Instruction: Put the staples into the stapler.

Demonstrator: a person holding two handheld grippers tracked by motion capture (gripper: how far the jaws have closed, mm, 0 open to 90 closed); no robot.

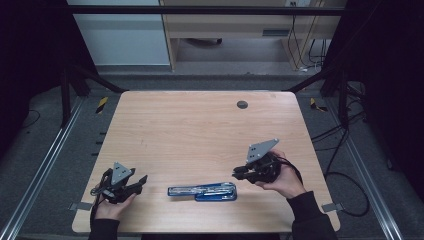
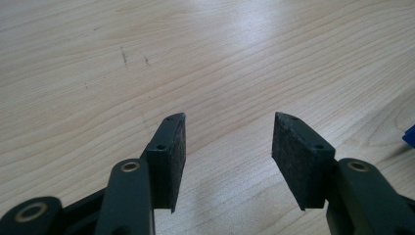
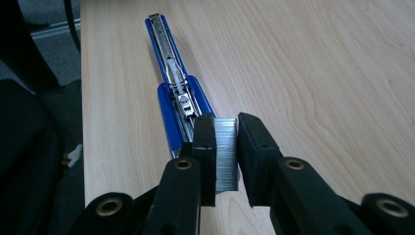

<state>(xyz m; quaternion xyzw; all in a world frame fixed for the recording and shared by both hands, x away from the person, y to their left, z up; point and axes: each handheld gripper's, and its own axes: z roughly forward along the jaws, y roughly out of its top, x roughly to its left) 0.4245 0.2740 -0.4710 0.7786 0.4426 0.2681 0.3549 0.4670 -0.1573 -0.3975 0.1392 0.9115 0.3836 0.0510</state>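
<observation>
Right tongs (image 3: 226,147) pinch a silver staple strip (image 3: 226,152) above the opened blue stapler (image 3: 178,93); left tongs (image 2: 227,147) rest spread, empty, on the worktop (image 2: 244,58).

left claw (image 1: 141,180) gapes; right claw (image 1: 237,173) seemingly clamped, raised.

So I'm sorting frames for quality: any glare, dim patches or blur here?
High view: dim, black surroundings. Left gripper view: pale glare on the light wooden table, black left gripper sharp. Right gripper view: silver staple strip sharp in the right gripper, far end of the opened blue stapler soft.
</observation>
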